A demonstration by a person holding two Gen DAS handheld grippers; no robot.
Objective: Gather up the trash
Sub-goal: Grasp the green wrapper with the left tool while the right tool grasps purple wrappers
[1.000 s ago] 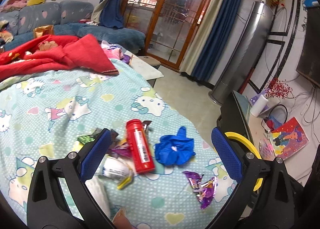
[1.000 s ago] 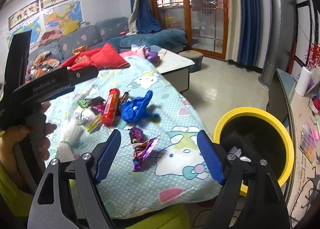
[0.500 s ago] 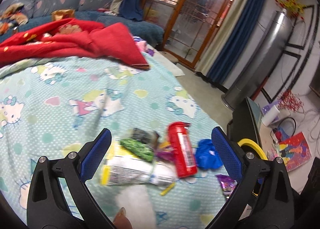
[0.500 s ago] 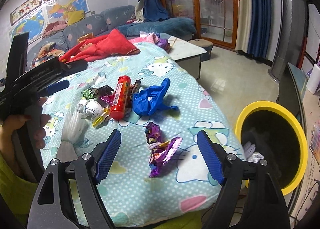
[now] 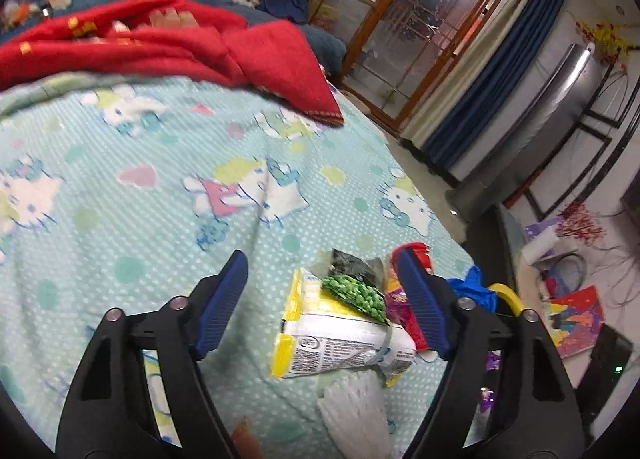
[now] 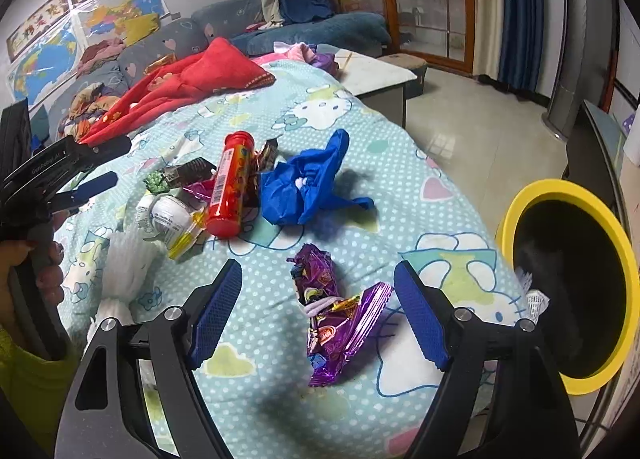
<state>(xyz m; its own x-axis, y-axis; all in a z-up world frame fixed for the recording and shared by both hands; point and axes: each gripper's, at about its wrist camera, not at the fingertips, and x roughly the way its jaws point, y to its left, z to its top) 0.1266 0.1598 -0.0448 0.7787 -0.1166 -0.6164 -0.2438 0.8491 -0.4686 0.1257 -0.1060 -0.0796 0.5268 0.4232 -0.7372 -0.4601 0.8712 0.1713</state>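
Done: some scraps in the bin [image 6: 568, 381].
Left: wrappers [image 6: 336, 311], tube [image 6: 231, 189], glove [image 6: 308, 187] on the bed [image 6: 360, 131].
Tools: left tool [image 5: 322, 309], right tool [image 6: 316, 315] both apart, empty.

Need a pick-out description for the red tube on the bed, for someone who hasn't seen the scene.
Start at the bed with the mint cartoon-cat sheet, then find the litter cluster in its middle, left of the crumpled blue glove. The red tube lies on its side there, cap pointing away toward the red blanket. It is the only rigid cylinder in the pile, with a white barcode strip along it; everything around it is soft wrappers.
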